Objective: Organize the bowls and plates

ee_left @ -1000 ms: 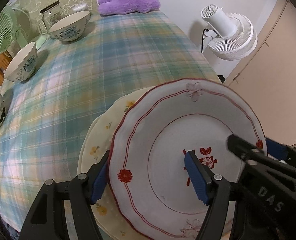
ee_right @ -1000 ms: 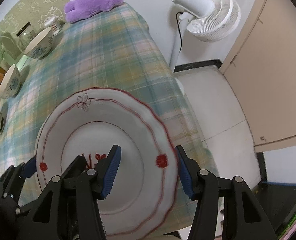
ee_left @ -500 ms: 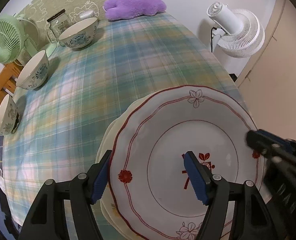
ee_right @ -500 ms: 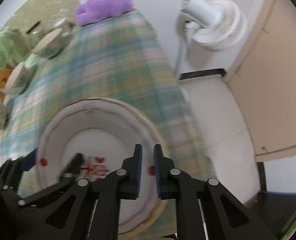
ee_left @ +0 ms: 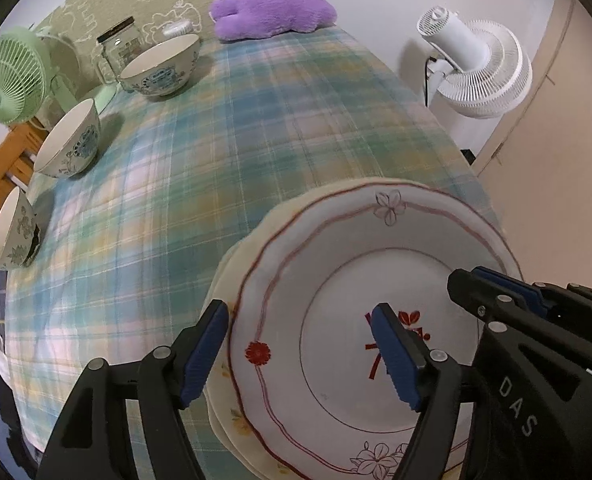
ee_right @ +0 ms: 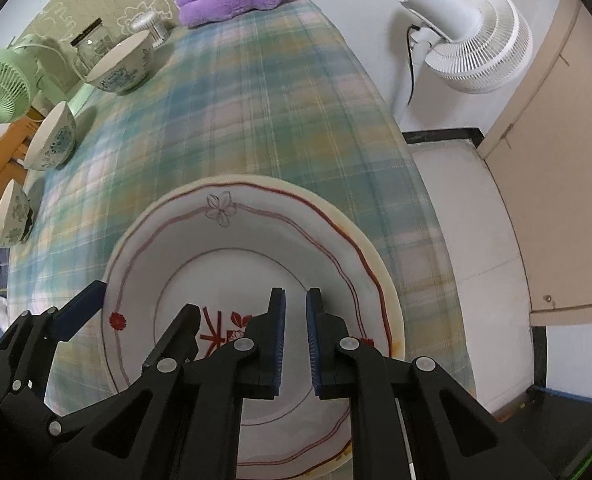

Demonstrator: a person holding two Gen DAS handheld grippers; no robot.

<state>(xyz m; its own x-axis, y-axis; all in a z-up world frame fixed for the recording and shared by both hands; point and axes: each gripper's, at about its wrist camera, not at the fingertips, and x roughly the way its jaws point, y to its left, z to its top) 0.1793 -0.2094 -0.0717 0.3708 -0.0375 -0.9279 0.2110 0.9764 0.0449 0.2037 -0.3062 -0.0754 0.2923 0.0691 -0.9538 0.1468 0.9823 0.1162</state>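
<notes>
Plates and bowls were the job, and the red-rimmed plate [ee_left: 376, 320] was the largest piece in reach. It lay on top of a cream plate [ee_left: 223, 280], the pair stacked at the near right corner of the plaid worktop [ee_left: 215, 140], close to its edge on the white fan's side.

Both plates looked like glazed ceramic: stiff, fairly heavy, slick and breakable. I judged the safest hold to be across the raised rim, since the flat centre offers the jaws nothing to pinch. So near the edge, a slip could send the stack to the floor.

Three bowls stood well apart from the red-rimmed plate, along the far left side of the worktop: the big bowl [ee_left: 161, 64] furthest, the middle bowl [ee_left: 69, 140] nearer, and the near bowl [ee_left: 11, 232] nearest. They too looked glazed and rigid, deeper and lighter, best taken by pinching the wall at the lip.

The left gripper [ee_left: 300, 350] had its jaws released and spread wide, straddling the plate's left rim, one pad outside it and one over the centre, with no clear contact. The right gripper [ee_right: 294, 330] hovered over the plate's centre, jaws nearly clenched, a narrow gap between the pads, gripping nothing.
</notes>
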